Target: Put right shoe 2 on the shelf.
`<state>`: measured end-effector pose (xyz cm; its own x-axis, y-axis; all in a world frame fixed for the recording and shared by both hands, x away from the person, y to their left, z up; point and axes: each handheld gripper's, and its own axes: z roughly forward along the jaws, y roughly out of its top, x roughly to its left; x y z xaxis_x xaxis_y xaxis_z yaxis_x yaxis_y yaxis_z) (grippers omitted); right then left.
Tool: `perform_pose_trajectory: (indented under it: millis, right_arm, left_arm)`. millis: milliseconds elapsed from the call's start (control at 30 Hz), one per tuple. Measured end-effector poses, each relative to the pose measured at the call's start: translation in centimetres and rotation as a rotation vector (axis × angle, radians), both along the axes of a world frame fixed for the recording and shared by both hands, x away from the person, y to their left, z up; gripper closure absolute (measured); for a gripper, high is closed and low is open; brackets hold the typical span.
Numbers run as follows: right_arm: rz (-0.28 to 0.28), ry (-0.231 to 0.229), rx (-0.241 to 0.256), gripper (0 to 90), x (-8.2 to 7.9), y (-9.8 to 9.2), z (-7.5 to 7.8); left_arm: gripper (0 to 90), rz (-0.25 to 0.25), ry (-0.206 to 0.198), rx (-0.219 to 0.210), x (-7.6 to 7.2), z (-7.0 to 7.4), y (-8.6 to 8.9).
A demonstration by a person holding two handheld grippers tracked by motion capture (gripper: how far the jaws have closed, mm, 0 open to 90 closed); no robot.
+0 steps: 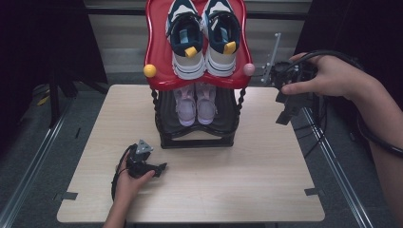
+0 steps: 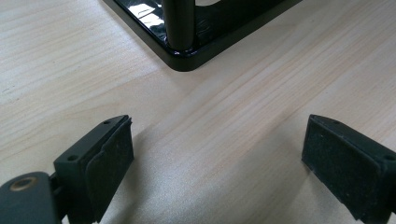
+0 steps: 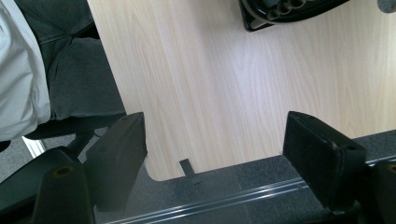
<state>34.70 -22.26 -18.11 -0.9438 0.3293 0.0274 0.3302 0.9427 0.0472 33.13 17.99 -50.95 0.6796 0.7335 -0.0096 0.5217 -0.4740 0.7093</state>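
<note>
My left gripper [image 1: 159, 168] sits low on the desk [image 1: 247, 161], near the front-left part, held by the left hand [image 1: 127, 183]. Jaws stand wide apart with bare wood between them. In the left gripper view the pads [image 2: 112, 161] frame open desk, and the rack's [image 2: 187, 42] black base corner and one post lie ahead of the gap, near but apart from both jaws.

The rack [image 1: 197, 95] stands at the middle of the desk's far edge. Its red top tray [image 1: 157, 57] carries a pair of navy-and-white sneakers [image 1: 202, 38], side by side, heels toward me. The lower black shelf holds pink shoes [image 1: 196, 102], also side by side. A yellow knob [image 1: 149, 71] caps the tray's front-left corner, a pink one [image 1: 249, 69] the front-right.

My right gripper [image 1: 286, 114] hangs in the air over the desk's right edge, level with the rack's lower shelf, well apart from it. The right hand [image 1: 328, 76] grips its body, cable [image 1: 375, 137] trailing back. Jaws open, nothing held. The right gripper view looks straight down: pads [image 3: 317, 154] straddle the desk's edge and a rounded corner, with grey floor and a metal rail [image 3: 224, 200] below. A rack base corner [image 3: 280, 11] shows at the top of that view, far from the jaws.
</note>
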Motion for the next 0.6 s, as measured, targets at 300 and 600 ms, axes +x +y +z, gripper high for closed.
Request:
perform_pose_trajectory:
  millis: [300,600]
  right_arm:
    - [-0.007,0.025,-0.005,21.3,-0.2,-0.5,-2.2]
    - [-0.004,0.031,-0.010,21.3,-0.4,-0.7,-4.1]
  left_arm:
    - [8.3,0.002,-0.001,-0.008,0.0,0.0,0.0]
    - [8.3,0.005,0.002,-0.006,0.0,0.0,0.0]
